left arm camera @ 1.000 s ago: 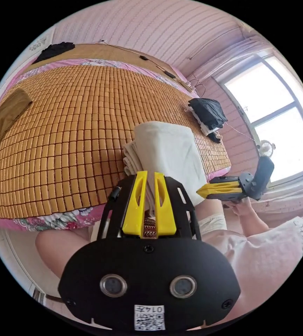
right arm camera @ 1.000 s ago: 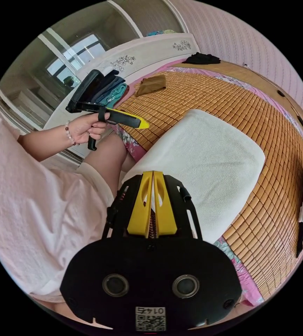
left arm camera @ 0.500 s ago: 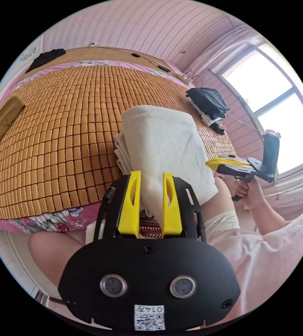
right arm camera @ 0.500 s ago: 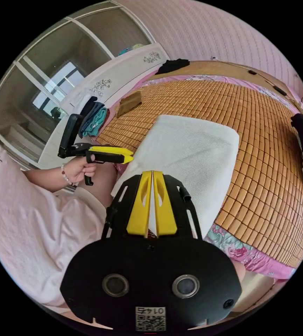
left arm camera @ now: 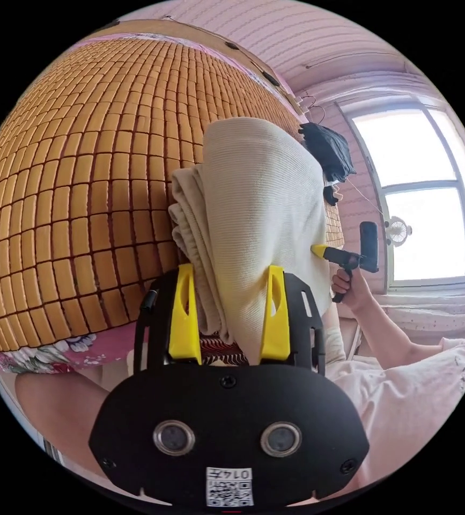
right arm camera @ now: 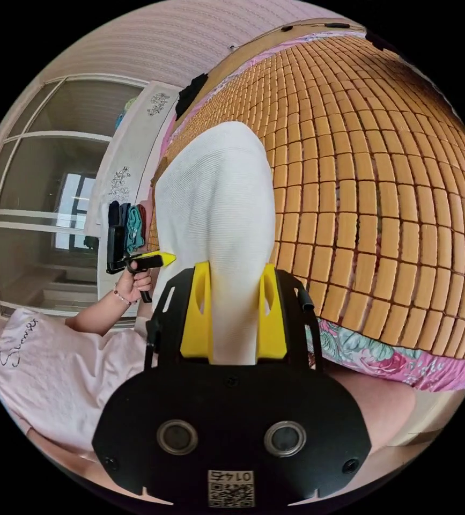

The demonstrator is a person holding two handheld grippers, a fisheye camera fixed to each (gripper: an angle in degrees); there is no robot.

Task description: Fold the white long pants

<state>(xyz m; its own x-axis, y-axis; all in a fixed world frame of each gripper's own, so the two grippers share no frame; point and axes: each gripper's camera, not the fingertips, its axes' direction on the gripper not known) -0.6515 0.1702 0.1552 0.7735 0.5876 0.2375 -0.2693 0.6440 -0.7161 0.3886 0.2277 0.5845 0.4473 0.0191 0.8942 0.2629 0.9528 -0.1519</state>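
The white long pants (left arm camera: 253, 188) lie folded into a thick stack at the near edge of the bed's bamboo mat (left arm camera: 82, 161). My left gripper (left arm camera: 229, 316) is open, and the stack's layered near end sits between its yellow jaws. In the right gripper view the same folded pants (right arm camera: 216, 204) fill the gap of my open right gripper (right arm camera: 234, 314). Each gripper also shows in the other's view, held in a hand beside the stack: the right gripper (left arm camera: 345, 258) and the left gripper (right arm camera: 141, 262).
Black clothes (left arm camera: 329, 150) lie at the mat's far right edge near a bright window (left arm camera: 420, 193). A white headboard with folded clothes (right arm camera: 130, 220) stands by a wardrobe (right arm camera: 44, 214). The person's pink shirt (right arm camera: 44, 365) and legs are close to the bed's flowered edge (right arm camera: 382, 354).
Both grippers were shut on the pants' near edge a second ago. The left one opened first, the right one after it, and both cameras moved in lower toward the stack.
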